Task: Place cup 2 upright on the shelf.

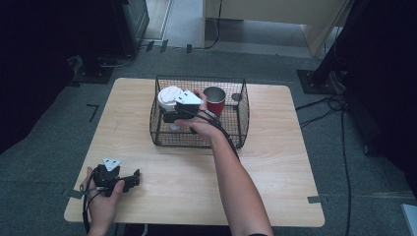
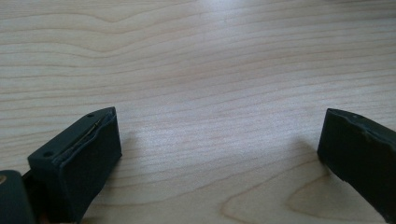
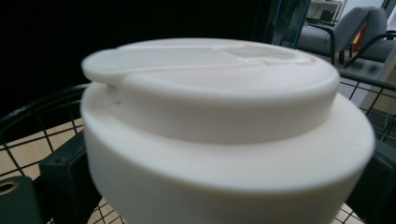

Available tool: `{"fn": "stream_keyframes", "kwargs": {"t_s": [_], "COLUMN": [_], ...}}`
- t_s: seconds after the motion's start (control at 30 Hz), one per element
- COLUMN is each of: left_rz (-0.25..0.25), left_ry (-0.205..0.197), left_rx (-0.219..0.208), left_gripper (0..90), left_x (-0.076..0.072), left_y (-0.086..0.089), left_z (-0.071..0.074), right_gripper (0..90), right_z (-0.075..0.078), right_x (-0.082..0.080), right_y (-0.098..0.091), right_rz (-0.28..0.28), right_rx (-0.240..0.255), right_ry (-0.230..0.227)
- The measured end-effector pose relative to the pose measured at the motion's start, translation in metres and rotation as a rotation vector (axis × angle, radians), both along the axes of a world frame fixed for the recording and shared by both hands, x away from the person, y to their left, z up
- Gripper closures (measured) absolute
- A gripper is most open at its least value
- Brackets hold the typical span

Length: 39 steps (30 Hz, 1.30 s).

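The right tool (image 1: 169, 115), jaws apart, straddles the white lidded cup (image 3: 224, 135) inside the wire basket (image 1: 241, 123); the left tool (image 2: 219, 154) rests open on the table (image 2: 210, 56).

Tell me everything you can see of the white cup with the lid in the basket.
The white cup looks like smooth matte plastic, with a stepped, round white lid bearing a flat tab across its top. It stands upright inside the black wire basket, at its left side, beside a red cup. The right gripper has a black jaw on either side of it; contact is unclear.
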<state>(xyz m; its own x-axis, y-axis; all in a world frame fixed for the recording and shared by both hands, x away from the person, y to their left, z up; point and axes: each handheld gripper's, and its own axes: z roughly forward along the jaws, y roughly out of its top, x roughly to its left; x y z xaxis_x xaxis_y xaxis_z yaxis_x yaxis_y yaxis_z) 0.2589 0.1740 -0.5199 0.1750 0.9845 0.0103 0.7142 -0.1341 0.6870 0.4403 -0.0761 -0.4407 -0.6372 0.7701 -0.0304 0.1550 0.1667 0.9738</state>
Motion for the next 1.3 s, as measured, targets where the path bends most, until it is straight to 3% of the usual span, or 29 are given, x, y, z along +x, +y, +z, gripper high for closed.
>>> {"fn": "stream_keyframes", "kwargs": {"t_s": [0.67, 1.3], "left_rz": [-0.001, -0.002], "left_ry": [-0.001, 0.0], "left_rx": [-0.001, 0.001], "left_gripper": [0.2, 0.2], "left_x": [0.0, 0.0], "left_y": [0.0, 0.0], "left_z": [0.0, 0.0], "right_gripper": [0.0, 0.0], "right_z": [0.025, 0.048], "right_x": [-0.01, -0.04], "right_y": [-0.016, -0.042], "right_rz": [0.041, 0.055], "right_rx": [0.022, 0.034], "right_ry": [-0.054, -0.116]}}
